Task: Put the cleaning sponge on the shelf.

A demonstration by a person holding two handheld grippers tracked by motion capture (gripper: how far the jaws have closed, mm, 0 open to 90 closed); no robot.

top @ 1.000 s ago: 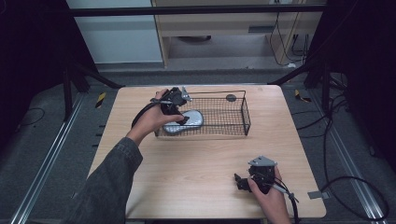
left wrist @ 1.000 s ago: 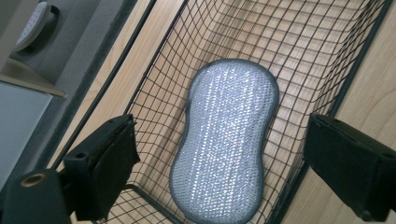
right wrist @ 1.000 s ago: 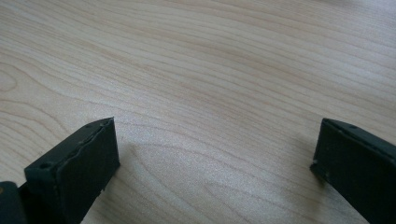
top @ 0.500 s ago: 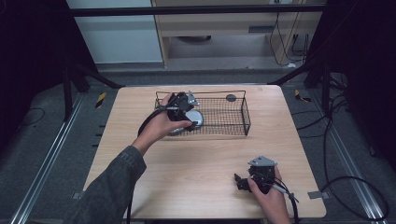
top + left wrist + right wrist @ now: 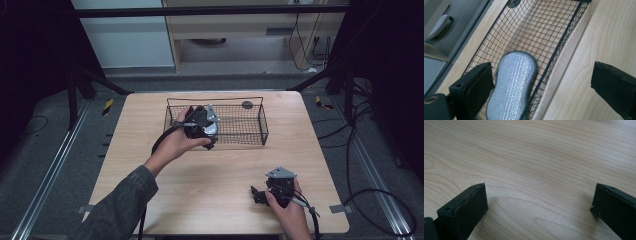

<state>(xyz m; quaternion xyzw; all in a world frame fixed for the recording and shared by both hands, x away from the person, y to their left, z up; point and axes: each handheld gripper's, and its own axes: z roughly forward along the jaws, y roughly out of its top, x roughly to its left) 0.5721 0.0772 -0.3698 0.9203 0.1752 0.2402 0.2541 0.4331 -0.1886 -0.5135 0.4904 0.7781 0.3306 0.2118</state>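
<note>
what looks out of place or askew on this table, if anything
Nothing stands out. The silver sponge lies flat on the floor of the wire basket, which sits upright on the table. The left gripper, jaws just opened, hangs above the sponge without touching it; the right gripper rests open over bare wood.

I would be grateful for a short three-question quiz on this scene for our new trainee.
1. True or false: the silver sponge lies inside the wire basket.
2. How do the jaws of the left gripper stand around the sponge? A) clamped on it B) open, not pressing on it C) shut beside it
3. What lies under the right gripper?

Key
1. True: it rests on the basket's mesh floor.
2. B: the jaws have just been opening, and the sponge lies free below them.
3. The bare wooden table, with the jaws open and nothing between them.
</note>
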